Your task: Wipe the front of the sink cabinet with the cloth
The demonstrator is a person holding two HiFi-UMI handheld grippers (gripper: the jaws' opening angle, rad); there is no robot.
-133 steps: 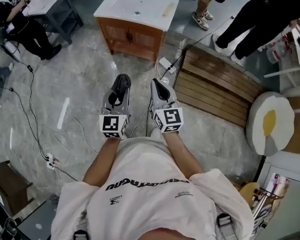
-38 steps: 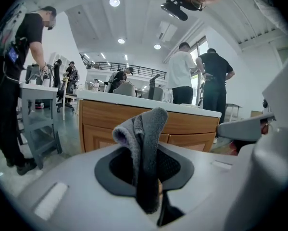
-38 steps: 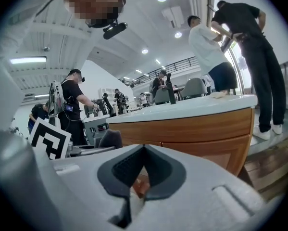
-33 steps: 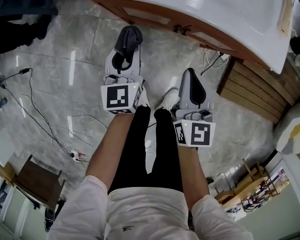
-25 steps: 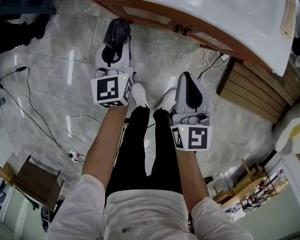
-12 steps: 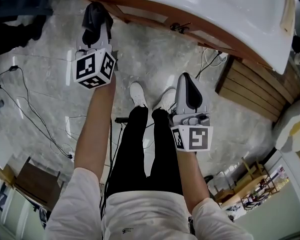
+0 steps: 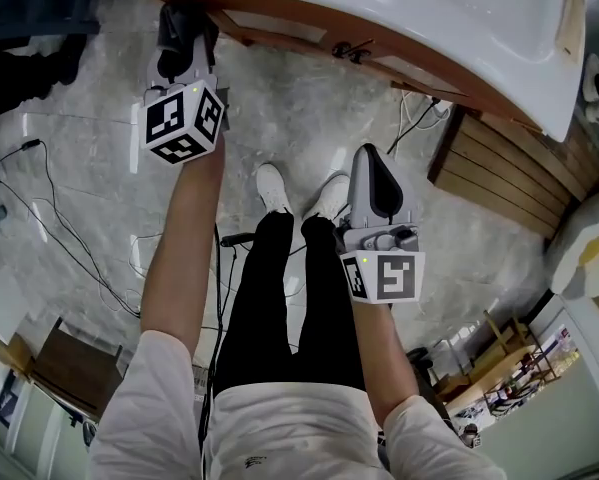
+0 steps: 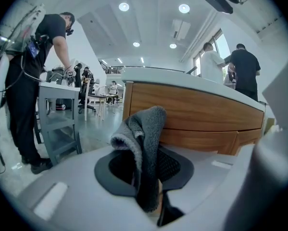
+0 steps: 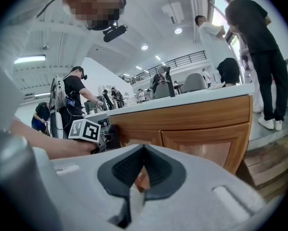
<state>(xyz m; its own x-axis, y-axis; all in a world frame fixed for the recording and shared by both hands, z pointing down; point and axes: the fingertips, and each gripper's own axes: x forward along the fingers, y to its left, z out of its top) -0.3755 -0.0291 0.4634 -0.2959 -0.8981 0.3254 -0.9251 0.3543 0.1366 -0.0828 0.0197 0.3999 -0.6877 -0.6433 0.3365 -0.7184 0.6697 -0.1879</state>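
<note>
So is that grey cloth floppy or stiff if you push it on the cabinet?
Probably floppy: the cloth folds over and droops where it sticks out of the jaws. It looks fuzzy and thin, so it is likely light. Pushed on the cabinet, it would probably squash flat and bunch up rather than stay stiff.

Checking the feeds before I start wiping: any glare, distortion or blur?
Head view: light streaks glare off the glossy floor and white sink top. Left gripper view: fisheye bows the cabinet front; cloth looks sharp. Right gripper view: same bowing, black corners.
</note>
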